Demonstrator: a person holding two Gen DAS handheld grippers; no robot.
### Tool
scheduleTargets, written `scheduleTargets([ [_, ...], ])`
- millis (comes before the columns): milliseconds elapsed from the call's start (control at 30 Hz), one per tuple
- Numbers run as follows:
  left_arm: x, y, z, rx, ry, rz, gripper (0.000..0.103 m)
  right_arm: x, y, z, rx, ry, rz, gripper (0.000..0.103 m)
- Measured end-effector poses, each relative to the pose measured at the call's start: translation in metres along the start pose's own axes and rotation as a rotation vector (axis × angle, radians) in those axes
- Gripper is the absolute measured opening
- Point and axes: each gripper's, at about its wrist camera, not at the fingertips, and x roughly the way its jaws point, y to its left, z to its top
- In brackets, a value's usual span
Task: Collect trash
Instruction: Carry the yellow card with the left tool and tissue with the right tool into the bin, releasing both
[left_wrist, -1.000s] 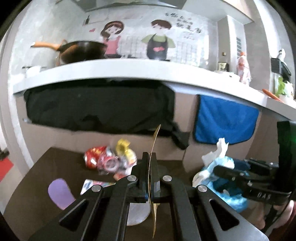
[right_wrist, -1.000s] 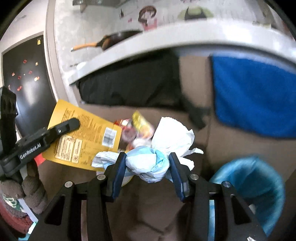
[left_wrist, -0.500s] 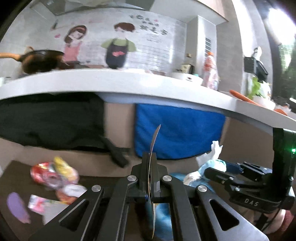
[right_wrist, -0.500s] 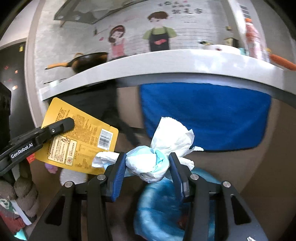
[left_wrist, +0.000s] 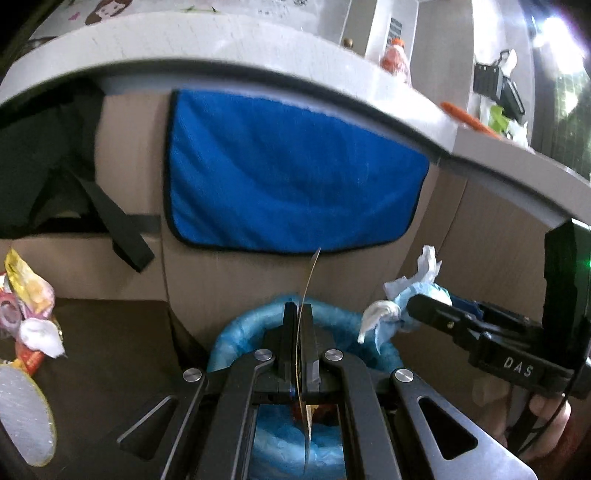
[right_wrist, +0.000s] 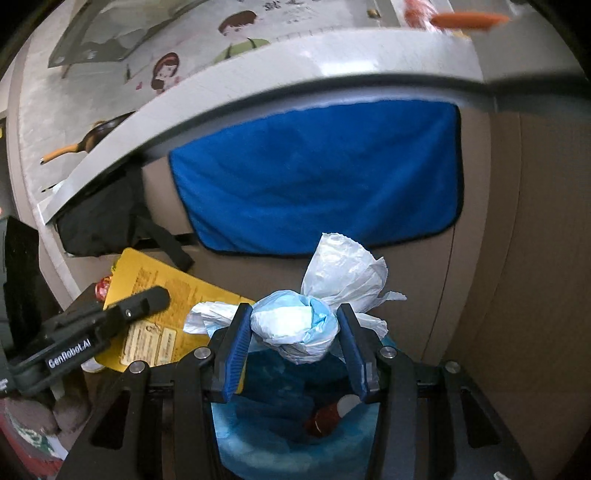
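Observation:
My left gripper (left_wrist: 299, 314) is shut on a flat yellow packet (left_wrist: 310, 280), seen edge-on; its printed face shows in the right wrist view (right_wrist: 162, 295). It hangs over the rim of a bin lined with a blue bag (left_wrist: 240, 332). My right gripper (right_wrist: 293, 325) is shut on a knotted blue-and-white plastic bag bundle (right_wrist: 295, 325), held above the same bin (right_wrist: 258, 443). The bundle and right gripper also show in the left wrist view (left_wrist: 406, 299). A brown item (right_wrist: 325, 421) lies inside the bin.
Several loose wrappers (left_wrist: 26, 295) and a round pale lid (left_wrist: 22, 417) lie on the dark table (left_wrist: 110, 350) at the left. A blue towel (left_wrist: 295, 177) hangs on the cabinet under the grey counter (left_wrist: 221, 59). A black cloth (left_wrist: 40, 166) hangs further left.
Both grippers have swung right from the table's trash pile to above the blue-lined bin, which now lies directly below them. Both still hold their items.

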Motion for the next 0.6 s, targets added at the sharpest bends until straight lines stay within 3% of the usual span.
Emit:
scheduleTargets([
  [600,0.044,0.025,-0.024,-0.074,0.133,-0.031,0.001,0.045,-0.010,-0.024,0.041,0.105,-0.001,0.044],
])
